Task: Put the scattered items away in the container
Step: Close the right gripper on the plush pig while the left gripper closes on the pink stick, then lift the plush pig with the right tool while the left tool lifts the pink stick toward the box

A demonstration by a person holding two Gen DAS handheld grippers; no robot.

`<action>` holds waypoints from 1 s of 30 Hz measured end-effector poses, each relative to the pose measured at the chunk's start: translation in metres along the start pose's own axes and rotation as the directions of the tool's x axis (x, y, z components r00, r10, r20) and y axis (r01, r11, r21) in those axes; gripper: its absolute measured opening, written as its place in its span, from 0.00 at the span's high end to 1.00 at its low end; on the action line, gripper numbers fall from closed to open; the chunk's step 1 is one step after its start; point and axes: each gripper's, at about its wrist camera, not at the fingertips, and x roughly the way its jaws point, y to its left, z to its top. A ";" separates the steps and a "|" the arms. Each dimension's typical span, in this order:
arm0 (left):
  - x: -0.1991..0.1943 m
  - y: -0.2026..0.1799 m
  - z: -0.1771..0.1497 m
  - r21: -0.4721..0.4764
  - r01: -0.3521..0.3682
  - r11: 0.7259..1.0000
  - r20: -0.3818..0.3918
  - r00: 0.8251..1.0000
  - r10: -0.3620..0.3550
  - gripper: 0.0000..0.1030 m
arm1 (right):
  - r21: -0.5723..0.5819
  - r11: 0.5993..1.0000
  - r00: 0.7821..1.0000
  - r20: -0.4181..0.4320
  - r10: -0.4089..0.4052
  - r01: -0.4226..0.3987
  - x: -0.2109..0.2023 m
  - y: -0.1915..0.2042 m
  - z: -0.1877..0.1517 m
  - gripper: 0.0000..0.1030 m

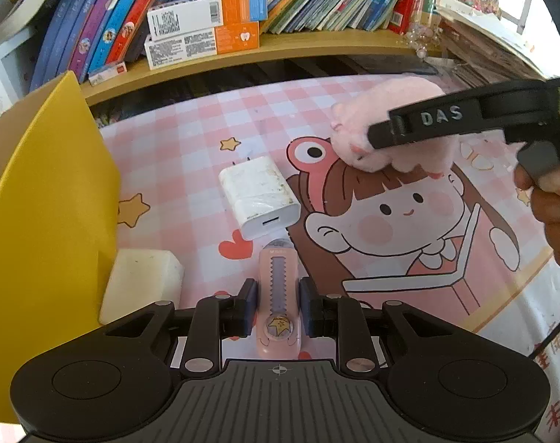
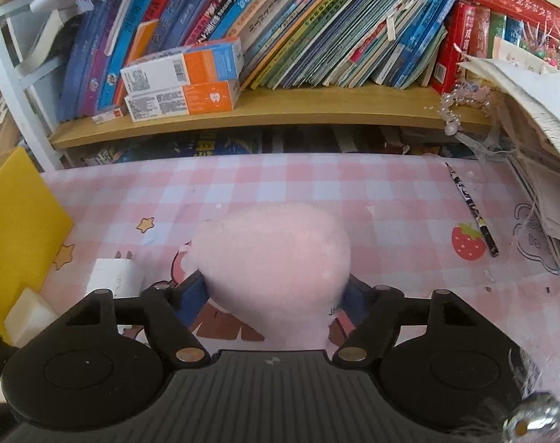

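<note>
A pink box cutter point(image 1: 278, 258) lies on the pink checked tablecloth, and my left gripper point(image 1: 278, 291) is shut on its body, one pad against each side. A pink plush toy point(image 2: 276, 243) fills the middle of the right wrist view. My right gripper point(image 2: 276, 288) is shut on it, both pads pressed into its fur. In the left wrist view the plush toy point(image 1: 387, 99) sits at the upper right with a black finger point(image 1: 420, 125) of the right gripper across it. The yellow container point(image 1: 51, 203) stands at the left. A white charger point(image 1: 259, 197) and a white block point(image 1: 143, 284) lie near it.
A wooden shelf point(image 2: 280, 110) packed with books and two boxes runs along the back. A pencil point(image 2: 472, 210) lies at the right, next to a stack of papers point(image 2: 546, 184). A person's hand point(image 1: 553, 214) holds the right gripper.
</note>
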 end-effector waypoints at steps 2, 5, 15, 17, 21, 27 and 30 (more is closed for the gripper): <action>-0.003 -0.001 0.000 0.004 0.002 1.000 0.007 1.000 -0.002 0.78 | -0.002 1.000 1.000 -0.008 0.004 -0.004 -0.004 0.000 -0.004 0.35; -0.010 -0.004 0.000 0.013 0.006 1.000 0.020 1.000 -0.006 0.78 | 0.003 1.000 1.000 -0.015 0.004 -0.004 -0.012 -0.002 -0.010 0.38; -0.037 -0.010 -0.001 0.030 0.020 0.999 0.075 0.997 -0.023 0.78 | 0.019 1.000 1.000 -0.010 -0.011 0.011 -0.049 -0.005 -0.032 0.40; -0.043 -0.012 -0.002 0.033 0.025 0.999 0.086 0.996 -0.028 0.78 | 0.025 1.000 1.000 -0.012 -0.016 0.016 -0.056 -0.005 -0.038 0.40; -0.056 -0.015 -0.005 0.041 0.034 0.999 0.111 0.993 -0.038 0.78 | 0.038 0.999 1.000 -0.017 -0.024 0.025 -0.071 -0.004 -0.049 0.40; -0.078 -0.018 -0.011 0.048 0.049 0.998 0.151 0.987 -0.056 0.78 | 0.047 0.998 0.999 -0.007 -0.034 0.034 -0.091 0.000 -0.062 0.40; -0.088 -0.018 -0.016 0.047 0.059 0.997 0.170 0.983 -0.067 0.78 | 0.045 0.998 0.999 0.004 -0.035 0.035 -0.102 0.005 -0.067 0.40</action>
